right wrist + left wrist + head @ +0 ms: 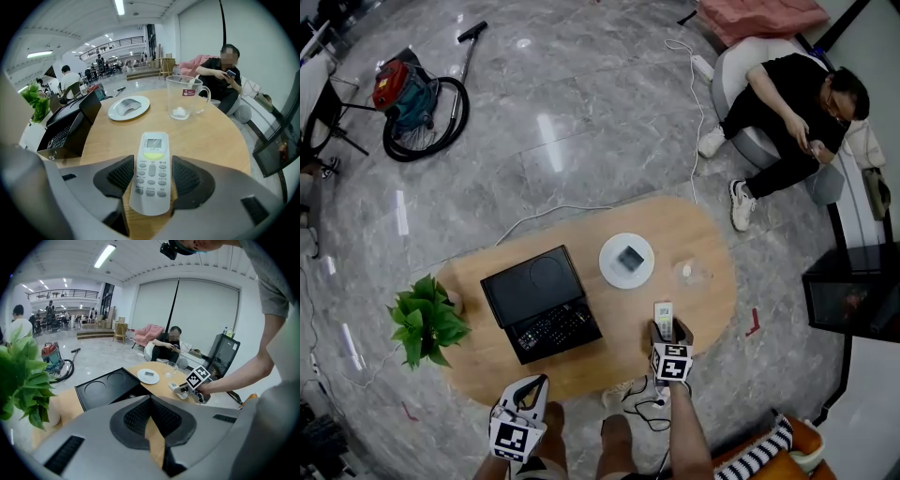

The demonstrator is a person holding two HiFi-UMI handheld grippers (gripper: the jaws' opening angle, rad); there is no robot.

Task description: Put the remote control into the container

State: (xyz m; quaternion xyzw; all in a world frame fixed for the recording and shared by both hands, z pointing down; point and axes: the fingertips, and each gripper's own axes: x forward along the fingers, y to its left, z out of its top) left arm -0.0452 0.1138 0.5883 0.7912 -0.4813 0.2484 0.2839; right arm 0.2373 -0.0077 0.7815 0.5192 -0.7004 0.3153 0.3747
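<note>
Gripping the remote control by its lower half, the right gripper has a dark ribbed pad pressed to each long side of it. The remote's button face is turned up, and its small screen end juts forward past the jaws. In the head view it is over the near right part of the oval wooden table; whether its underside rests on the wood I cannot tell. Beyond the remote stands a clear glass mug with a handle and a red label, upright on the table and well apart from the remote. To the left of the mug lies a white plate with a small grey object on it. Left of the plate sits an open black laptop, and a green potted plant stands at the table's far left end.

The left gripper hangs at the table's near edge, well to the left of the right one. Its jaws are closed together with nothing between them.

On the grey floor beyond the table a vacuum cleaner lies at the upper left, and a person in black sits at the upper right
</note>
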